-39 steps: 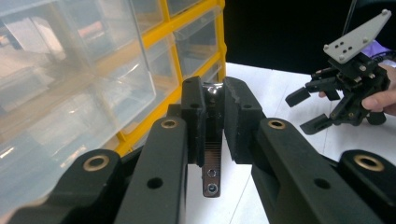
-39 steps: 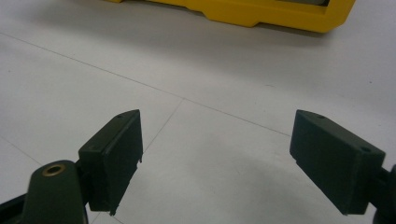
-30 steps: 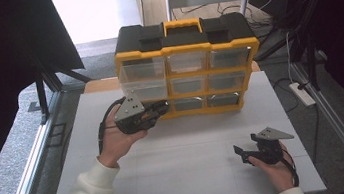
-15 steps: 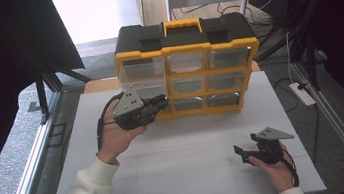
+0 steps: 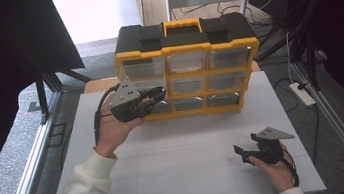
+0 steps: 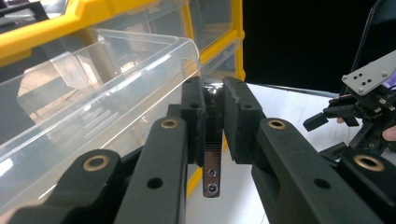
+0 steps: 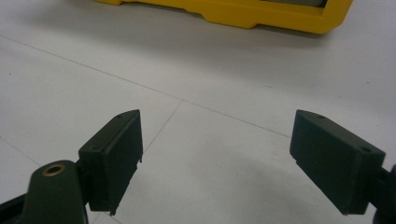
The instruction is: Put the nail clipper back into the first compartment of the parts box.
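No readable text or labels anywhere (the organizer's drawers included).

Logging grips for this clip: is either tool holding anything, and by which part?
The left tool is shut on a small metal strip, gripping its upper end beside the clear drawer. The right tool stands open above the white table, holding nothing.

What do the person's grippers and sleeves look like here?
Both the left gripper and the right gripper are black, with two blocky jaws on arms with brass-coloured pivot pins, a grey three-cornered plate with small holes on top, and a trailing black cable. The sleeves are white.
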A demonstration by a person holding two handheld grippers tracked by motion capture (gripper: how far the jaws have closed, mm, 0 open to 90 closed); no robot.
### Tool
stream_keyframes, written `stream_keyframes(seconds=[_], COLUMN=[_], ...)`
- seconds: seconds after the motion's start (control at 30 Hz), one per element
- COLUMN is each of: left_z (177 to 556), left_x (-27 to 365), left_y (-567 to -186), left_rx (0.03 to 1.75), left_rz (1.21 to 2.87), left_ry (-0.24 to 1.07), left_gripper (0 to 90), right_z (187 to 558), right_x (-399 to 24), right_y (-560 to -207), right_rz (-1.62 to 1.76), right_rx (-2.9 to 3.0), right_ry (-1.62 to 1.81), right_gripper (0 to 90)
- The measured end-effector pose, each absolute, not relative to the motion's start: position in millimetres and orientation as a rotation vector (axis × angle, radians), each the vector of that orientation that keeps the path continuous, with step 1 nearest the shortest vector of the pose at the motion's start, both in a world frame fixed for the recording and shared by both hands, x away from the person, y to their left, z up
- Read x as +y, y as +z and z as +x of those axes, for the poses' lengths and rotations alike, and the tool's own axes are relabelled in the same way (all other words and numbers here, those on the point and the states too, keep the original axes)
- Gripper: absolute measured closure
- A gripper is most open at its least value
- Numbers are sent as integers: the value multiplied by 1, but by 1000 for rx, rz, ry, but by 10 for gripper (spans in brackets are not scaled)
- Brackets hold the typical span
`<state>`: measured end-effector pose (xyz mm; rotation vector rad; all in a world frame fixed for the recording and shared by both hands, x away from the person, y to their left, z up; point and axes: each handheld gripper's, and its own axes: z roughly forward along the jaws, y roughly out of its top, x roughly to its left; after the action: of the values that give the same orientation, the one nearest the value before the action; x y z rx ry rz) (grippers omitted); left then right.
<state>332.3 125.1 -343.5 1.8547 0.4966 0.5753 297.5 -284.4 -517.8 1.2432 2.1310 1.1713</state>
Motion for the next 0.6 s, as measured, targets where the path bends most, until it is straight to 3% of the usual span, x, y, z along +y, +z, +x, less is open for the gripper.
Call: stream_keyframes(seconds=[0.6], left_z=[325], left_x=[127], left_y=[-332], left_rx=[472], left_rz=[1838], left_ry=[583], left_gripper=[789], right_z=[298], right_x=[-285], right_y=[-518], right_rz=[1243], right_rx=[2126], right_ry=[1173], right_gripper=[173])
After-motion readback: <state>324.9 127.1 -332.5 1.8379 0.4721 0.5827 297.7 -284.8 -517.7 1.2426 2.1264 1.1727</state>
